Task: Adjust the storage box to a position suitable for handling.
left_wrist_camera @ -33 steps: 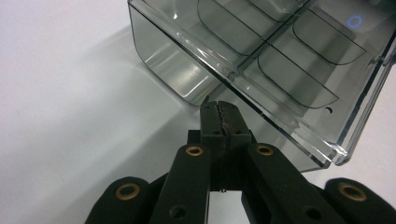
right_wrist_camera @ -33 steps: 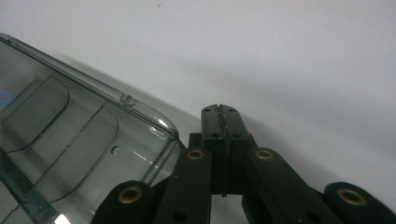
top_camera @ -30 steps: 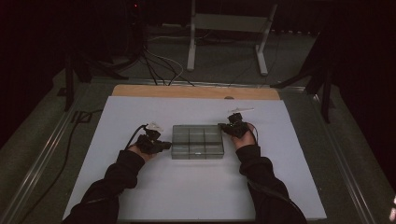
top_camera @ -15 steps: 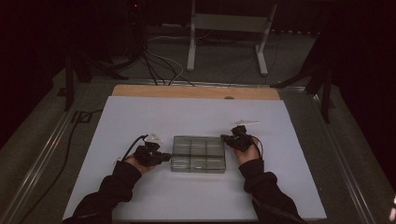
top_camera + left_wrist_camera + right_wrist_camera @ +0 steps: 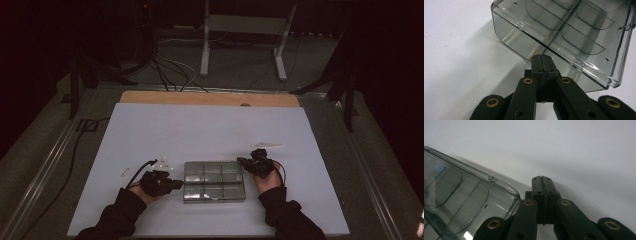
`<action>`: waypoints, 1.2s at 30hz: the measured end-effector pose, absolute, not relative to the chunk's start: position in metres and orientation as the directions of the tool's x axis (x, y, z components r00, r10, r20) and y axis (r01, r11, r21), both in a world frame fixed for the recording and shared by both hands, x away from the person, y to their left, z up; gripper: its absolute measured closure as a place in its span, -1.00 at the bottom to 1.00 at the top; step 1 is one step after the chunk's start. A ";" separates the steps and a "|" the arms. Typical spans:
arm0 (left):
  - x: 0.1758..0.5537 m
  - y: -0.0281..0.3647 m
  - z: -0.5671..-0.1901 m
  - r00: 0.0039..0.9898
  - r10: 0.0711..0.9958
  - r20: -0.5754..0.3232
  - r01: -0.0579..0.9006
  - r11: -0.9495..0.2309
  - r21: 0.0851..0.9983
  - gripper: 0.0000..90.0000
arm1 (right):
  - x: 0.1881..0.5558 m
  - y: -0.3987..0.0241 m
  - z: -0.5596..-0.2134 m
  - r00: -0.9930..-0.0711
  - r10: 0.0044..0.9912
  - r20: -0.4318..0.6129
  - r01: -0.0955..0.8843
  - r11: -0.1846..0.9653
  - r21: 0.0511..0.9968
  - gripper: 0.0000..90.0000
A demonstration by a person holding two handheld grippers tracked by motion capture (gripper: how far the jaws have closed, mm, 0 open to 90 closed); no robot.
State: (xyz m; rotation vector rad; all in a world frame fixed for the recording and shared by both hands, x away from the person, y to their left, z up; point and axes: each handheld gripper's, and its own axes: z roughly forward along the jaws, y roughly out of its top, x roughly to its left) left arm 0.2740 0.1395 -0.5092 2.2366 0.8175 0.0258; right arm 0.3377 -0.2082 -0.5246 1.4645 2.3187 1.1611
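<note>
- The left gripper (image 5: 541,58) has its jaws pressed together with nothing between them; its tip sits right at the near long wall of the clear box (image 5: 574,32), close enough that touching cannot be ruled out.
- In the high view the left gripper (image 5: 172,185) points at the left end of the box (image 5: 214,180), held by a hand in a dark sleeve.
- The right gripper (image 5: 541,179) also has its jaws together and empty; the rounded corner of the box (image 5: 461,202) lies just beside its left linkage.
- In the high view the right gripper (image 5: 246,162) is at the box's far right corner.
- The box is smoke-tinted clear plastic, split into compartments in two rows, and lies flat between the two grippers near the front edge of the white sheet (image 5: 200,130).
- The white sheet covers most of the table; a strip of bare wood (image 5: 200,98) shows along the far edge.
- A black cable (image 5: 75,150) runs along the left side of the table.
- Beyond the table the room is dark, with a grey floor, loose wires (image 5: 170,67) and a white metal stand (image 5: 245,40).
</note>
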 end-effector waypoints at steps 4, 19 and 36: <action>0.267 0.140 -0.510 0.803 0.551 -0.228 0.544 -0.522 0.657 1.00 | 0.327 -0.208 -0.524 -0.508 0.826 0.244 0.693 0.224 0.685 1.00; 0.251 0.137 -0.511 0.827 0.510 -0.236 0.522 -0.543 0.657 1.00 | 0.302 -0.215 -0.523 -0.490 0.831 0.264 0.710 0.204 0.675 1.00; 0.257 0.146 -0.511 0.832 0.496 -0.247 0.513 -0.522 0.681 1.00 | 0.296 -0.222 -0.519 -0.531 0.817 0.226 0.667 0.239 0.705 1.00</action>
